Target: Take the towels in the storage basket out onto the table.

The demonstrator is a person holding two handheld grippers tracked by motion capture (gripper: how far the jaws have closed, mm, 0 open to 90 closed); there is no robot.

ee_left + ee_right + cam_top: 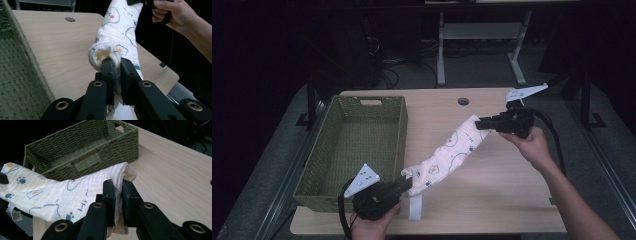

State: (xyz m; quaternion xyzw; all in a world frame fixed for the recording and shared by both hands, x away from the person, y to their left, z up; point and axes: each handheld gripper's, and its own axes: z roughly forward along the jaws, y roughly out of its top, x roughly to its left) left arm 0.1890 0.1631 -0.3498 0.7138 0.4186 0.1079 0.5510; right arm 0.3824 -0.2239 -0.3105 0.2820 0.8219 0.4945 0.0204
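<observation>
Both ends of the rolled cloth (451, 151) vanish between gripper jaws; beside it, the basket (17, 75) runs off-frame.

Pretty dim room overall, only the light wooden table with rounded corners (492, 200) catches any light. It's got a small round cable hole (463, 101) near its 12 o'clock edge. Behind it, at 12 to 1 o'clock, stands a white metal desk frame (482, 45) on grey floor (472, 70), with tangled black cables (387, 60) at 11 o'clock.
</observation>
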